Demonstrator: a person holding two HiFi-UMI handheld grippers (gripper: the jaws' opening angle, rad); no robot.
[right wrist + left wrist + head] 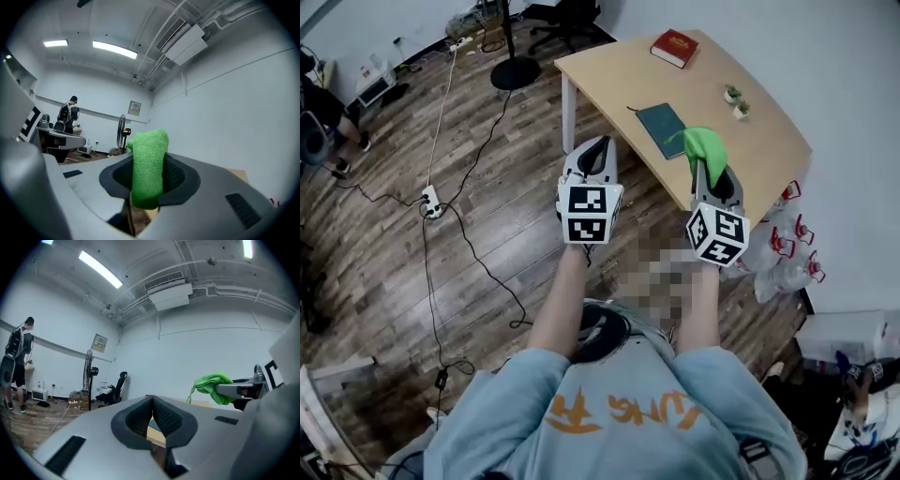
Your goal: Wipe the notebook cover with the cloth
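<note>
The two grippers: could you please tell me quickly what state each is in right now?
Left gripper: closed, nothing between its jaws.
Right gripper: closed on the green cloth.

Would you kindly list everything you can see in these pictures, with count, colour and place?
table: one, light wood, ahead of the person
notebook: one, dark green, on the table near its front edge
book: one, red, at the table's far end
potted plants: two, small, green, on the table right of the notebook
cloth: one, bright green, between the right gripper's jaws
power strip: one, white, on the wooden floor at left
office chair: one, black, far back
left gripper: one, grey, jaws together, empty
right gripper: one, grey, clamped on the cloth
</note>
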